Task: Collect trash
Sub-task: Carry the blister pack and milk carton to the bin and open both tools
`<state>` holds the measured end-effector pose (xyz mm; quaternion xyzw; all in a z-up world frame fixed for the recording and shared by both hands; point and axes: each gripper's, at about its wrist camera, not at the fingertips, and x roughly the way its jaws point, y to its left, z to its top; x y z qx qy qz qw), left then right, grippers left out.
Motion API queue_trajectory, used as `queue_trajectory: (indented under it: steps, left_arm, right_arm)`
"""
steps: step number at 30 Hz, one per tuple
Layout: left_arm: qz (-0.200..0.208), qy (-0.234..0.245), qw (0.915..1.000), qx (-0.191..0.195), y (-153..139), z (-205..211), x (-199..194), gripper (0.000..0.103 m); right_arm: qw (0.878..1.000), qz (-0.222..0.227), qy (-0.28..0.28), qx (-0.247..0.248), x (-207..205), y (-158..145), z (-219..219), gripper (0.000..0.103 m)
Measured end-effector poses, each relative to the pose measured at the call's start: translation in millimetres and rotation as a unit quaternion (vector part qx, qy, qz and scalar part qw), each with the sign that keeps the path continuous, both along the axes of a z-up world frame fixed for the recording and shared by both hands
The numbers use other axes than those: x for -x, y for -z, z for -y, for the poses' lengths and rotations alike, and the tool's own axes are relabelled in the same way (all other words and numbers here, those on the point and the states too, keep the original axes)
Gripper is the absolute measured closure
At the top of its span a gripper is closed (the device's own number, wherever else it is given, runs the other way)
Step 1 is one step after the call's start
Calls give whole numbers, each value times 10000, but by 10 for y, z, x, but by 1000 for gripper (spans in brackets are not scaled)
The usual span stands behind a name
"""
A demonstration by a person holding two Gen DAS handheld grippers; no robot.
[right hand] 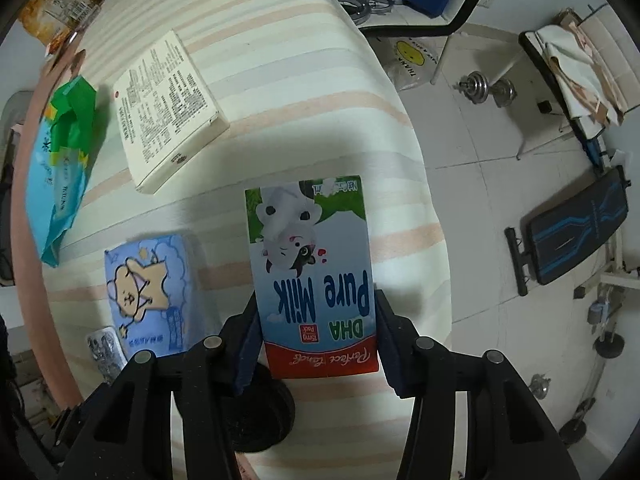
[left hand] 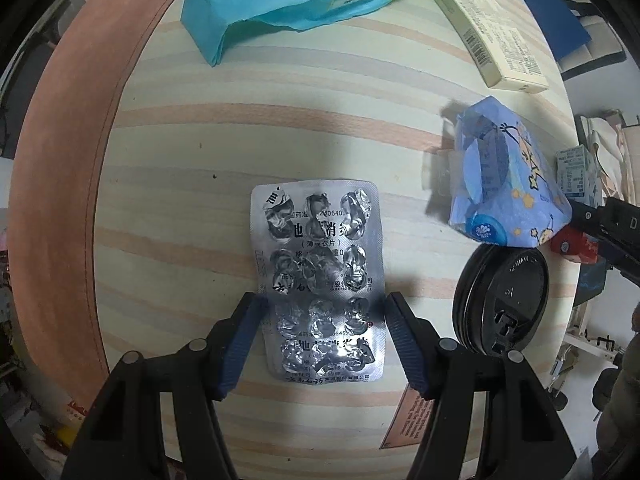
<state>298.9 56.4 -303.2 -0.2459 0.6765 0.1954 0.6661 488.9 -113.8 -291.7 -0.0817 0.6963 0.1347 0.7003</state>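
Silver foil covers the emptied rectangular blister pack (left hand: 320, 276), which lies flat on the striped pale wooden table (left hand: 180, 152); the left gripper (left hand: 323, 314) has its two blue-padded fingers (left hand: 244, 336) clenched against the pack's long edges, at its nearer half. The pack's long axis runs straight away from the gripper, its far end free on the table. The right gripper (right hand: 316, 332) grasps a blue-and-white rectangular milk carton (right hand: 312, 276) by its two long sides, near its red bottom band. The carton's long axis also runs away from the fingers, its printing upside down in the right wrist view. Beside it on the table are a blue crumpled tissue packet (right hand: 148, 292), a black round plastic lid (left hand: 500, 300) and a cream flat cardboard box (right hand: 164, 112).
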Motion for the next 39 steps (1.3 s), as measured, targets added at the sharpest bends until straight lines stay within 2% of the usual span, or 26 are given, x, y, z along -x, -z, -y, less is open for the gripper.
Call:
queue_trajectory:
  steps: [5, 9, 17, 23, 27, 32, 36, 39]
  left_arm:
    - [217, 84, 9996, -162, -252, 81, 56, 41]
    - [523, 227, 9976, -394, -576, 223, 236, 41]
    - [1194, 231, 9909, -578, -1326, 205, 837, 41]
    - [1551, 493, 9848, -605, -1649, 129, 1659, 41]
    - [1718, 704, 9815, -477, -1630, 171, 2202, 41]
    - [1675, 695, 9834, -93, -1404, 212, 2987, 41]
    - [1293, 569, 9895, 309, -970, 195, 3501, 41]
    - [942, 524, 9921, 635, -496, 187, 3717, 41]
  right_arm:
    - [9996, 150, -17, -242, 190, -197, 109, 51]
    - [9983, 391, -136, -408, 455, -469, 123, 51]
    - [9928, 889, -519, -620, 1442, -984, 78, 51]
    - [9889, 1226, -538, -648, 2400, -1182, 142, 51]
    - [9883, 1279, -382, -732, 3120, -1231, 243, 51]
    - [9905, 744, -4, -1155, 4152, -993, 402, 51]
    - [9937, 283, 27, -1081, 4782, -600, 442, 51]
    - [9931, -206, 163, -1141, 5131, -145, 519, 51]
